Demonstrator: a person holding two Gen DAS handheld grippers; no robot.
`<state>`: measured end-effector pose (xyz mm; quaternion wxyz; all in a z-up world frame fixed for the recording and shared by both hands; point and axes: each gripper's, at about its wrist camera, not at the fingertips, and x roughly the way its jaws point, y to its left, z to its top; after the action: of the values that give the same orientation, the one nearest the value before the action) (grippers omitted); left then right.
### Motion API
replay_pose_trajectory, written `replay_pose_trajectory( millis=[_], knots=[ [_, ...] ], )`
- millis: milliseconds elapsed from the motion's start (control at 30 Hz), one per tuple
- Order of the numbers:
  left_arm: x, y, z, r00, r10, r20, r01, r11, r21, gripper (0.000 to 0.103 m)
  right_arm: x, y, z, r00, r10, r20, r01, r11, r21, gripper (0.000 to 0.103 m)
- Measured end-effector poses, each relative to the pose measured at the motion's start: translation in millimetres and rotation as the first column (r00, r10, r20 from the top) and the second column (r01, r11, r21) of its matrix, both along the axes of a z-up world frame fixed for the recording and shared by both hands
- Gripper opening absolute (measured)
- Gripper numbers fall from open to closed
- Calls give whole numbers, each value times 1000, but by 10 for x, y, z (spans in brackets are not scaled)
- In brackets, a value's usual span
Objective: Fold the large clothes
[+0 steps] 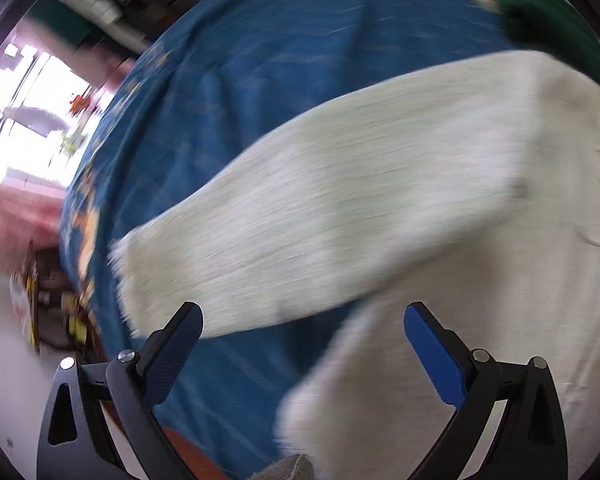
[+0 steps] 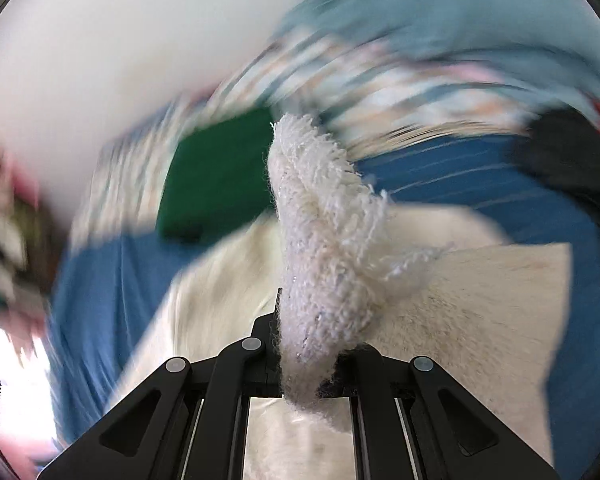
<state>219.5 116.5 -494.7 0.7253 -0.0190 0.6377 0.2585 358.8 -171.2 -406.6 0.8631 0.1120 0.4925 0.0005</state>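
A large cream fuzzy sweater [image 1: 400, 184] lies spread on a blue bedsheet [image 1: 260, 60]. One sleeve [image 1: 228, 256] stretches left, its cuff just beyond my left gripper [image 1: 302, 320], which is open and empty above the sheet. In the right wrist view my right gripper [image 2: 312, 344] is shut on a bunched fold of the same sweater [image 2: 320, 240] and holds it lifted above the garment's body [image 2: 480, 320]. Both views are motion-blurred.
A green folded cloth [image 2: 216, 184] lies on the bed beyond the sweater and also shows in the left wrist view [image 1: 548, 20]. A patterned blanket [image 2: 380, 76] and a dark item [image 2: 568, 160] lie farther back. The bed edge and floor clutter [image 1: 40, 300] are at left.
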Motion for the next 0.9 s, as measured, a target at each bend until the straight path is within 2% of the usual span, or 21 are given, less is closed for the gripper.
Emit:
replay_pose_trajectory(
  millis=[67, 167, 233, 267, 300, 367, 433, 500, 533, 567, 600, 633, 667, 700, 733, 767, 800, 833, 900],
  knots=[
    [-152, 312, -87, 998, 65, -26, -65, 998, 1, 103, 67, 727, -480, 985, 156, -76, -163, 982, -96, 8],
    [-383, 663, -146, 989, 147, -28, -148, 988, -37, 103, 21, 1274, -1064, 942, 265, -208, -309, 925, -219, 9],
    [-554, 885, -165, 976, 216, -15, -216, 973, -75, 103, -1, 1434, -1231, 919, 289, -268, -360, 892, -275, 17],
    [-619, 977, -176, 970, 243, -9, -243, 965, -103, 103, -6, 1450, -1202, 912, 304, -274, -373, 893, -252, 27],
    [-656, 1047, -180, 965, 262, -4, -261, 957, -127, 103, -17, 1410, -1118, 907, 325, -269, -377, 910, -171, 35],
    [-718, 1173, -208, 951, 308, 12, -300, 934, -195, 102, -73, 1242, -902, 910, 334, -245, -346, 938, -7, 64],
    [-769, 1327, -283, 924, 381, 26, -357, 884, -301, 102, -144, 1045, -655, 927, 310, -211, -297, 950, 92, 67],
    [-800, 1476, -379, 887, 460, 37, -409, 820, -401, 102, -239, 858, -500, 936, 282, -212, -259, 957, 133, 68],
    [-799, 1541, -443, 863, 503, 41, -436, 784, -442, 102, -207, 709, -481, 938, 269, -218, -242, 960, 141, 68],
    [-779, 1623, -539, 831, 554, 46, -460, 733, -501, 102, -246, 631, -448, 941, 246, -231, -215, 965, 150, 68],
    [-762, 1693, -601, 810, 584, 47, -477, 704, -526, 102, -271, 600, -442, 940, 234, -249, -198, 967, 161, 68],
    [-725, 1784, -682, 777, 627, 53, -500, 667, -553, 99, -199, 553, -485, 937, 229, -263, -190, 968, 163, 68],
    [-681, 1881, -755, 747, 663, 52, -526, 637, -563, 95, -206, 527, -525, 934, 221, -281, -181, 970, 163, 68],
    [-649, 1958, -789, 729, 683, 50, -547, 625, -557, 76, -211, 524, -575, 929, 221, -296, -177, 970, 167, 68],
    [-599, 2062, -806, 713, 698, 63, -566, 626, -536, 55, -146, 497, -566, 926, 222, -306, -177, 970, 170, 68],
    [-542, 2155, -802, 706, 703, 85, -576, 640, -508, 42, -146, 520, -628, 923, 222, -314, -176, 970, 170, 67],
    [-449, 2273, -786, 710, 694, 122, -567, 666, -485, 21, -138, 566, -673, 923, 222, -315, -174, 969, 176, 67],
    [-372, 2362, -771, 714, 685, 143, -559, 681, -473, 17, -115, 551, -683, 923, 223, -314, -172, 968, 180, 67],
    [-205, 2559, -698, 711, 674, 200, -540, 705, -459, 14, -91, 605, -703, 930, 205, -304, -148, 968, 200, 57]
  ],
)
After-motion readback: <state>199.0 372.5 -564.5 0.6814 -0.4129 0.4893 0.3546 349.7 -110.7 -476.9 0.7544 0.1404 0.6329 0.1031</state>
